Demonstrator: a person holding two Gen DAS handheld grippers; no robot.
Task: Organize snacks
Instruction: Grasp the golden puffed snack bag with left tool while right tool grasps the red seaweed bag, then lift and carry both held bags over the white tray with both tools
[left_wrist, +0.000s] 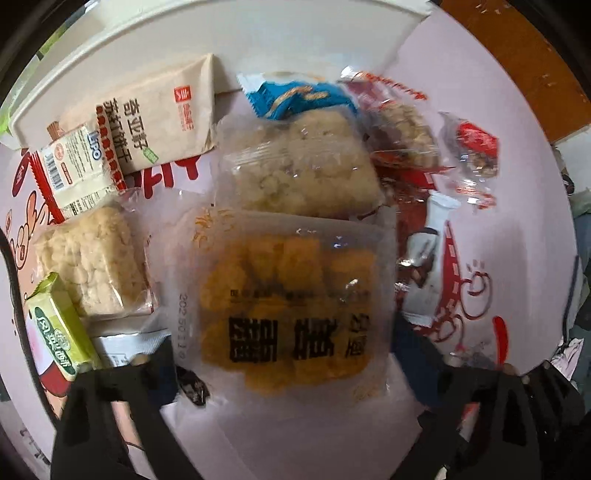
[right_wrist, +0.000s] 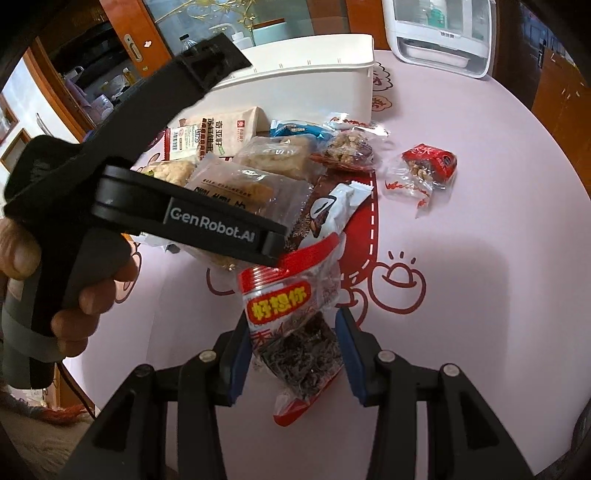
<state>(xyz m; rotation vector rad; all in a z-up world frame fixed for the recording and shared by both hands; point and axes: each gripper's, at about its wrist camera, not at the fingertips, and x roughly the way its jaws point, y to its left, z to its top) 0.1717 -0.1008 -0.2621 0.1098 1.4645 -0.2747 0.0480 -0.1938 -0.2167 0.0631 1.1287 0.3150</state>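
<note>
Pinching a red-and-clear date packet (right_wrist: 291, 325) between its blue pads (right_wrist: 236, 365), the right tool (right_wrist: 291, 354) holds this snack just above the pink desk (right_wrist: 461, 314), near the front edge of the pile. The packet hangs upright between the fingers, its printed top pointing toward the heap and its crimped bottom end trailing toward the camera.

Beyond it lies the main cluster of snacks, apparently unsorted. A clear pouch of orange fried pieces (left_wrist: 288, 295) sits at the middle, directly ahead of the left tool (left_wrist: 284, 373), whose fingers stand spread wide to either side of the pouch; whether they touch it cannot be told. Behind that pouch rests a pale puffed-rice cake (left_wrist: 303, 166), partly overlapped by it, and a second such cake (left_wrist: 92, 258) lies to the left beside a green bar (left_wrist: 59, 328). Farther back are a beige cracker pack (left_wrist: 166, 122), a small Lipo packet (left_wrist: 77, 173), a blue wrapper (left_wrist: 295, 98) and a nut-cluster bag (left_wrist: 399, 125). A red walnut packet (right_wrist: 424, 170) lies apart on the right, and a white bar wrapper (right_wrist: 332, 210) leans at the pile's edge.

A white storage box (right_wrist: 314, 81) stands at the back, touching the heap; its inside is hidden from both views. Judging by how much is loose on the desk, the sorting looks barely begun: one packet is in hand, and nearly everything else awaits placing.
</note>
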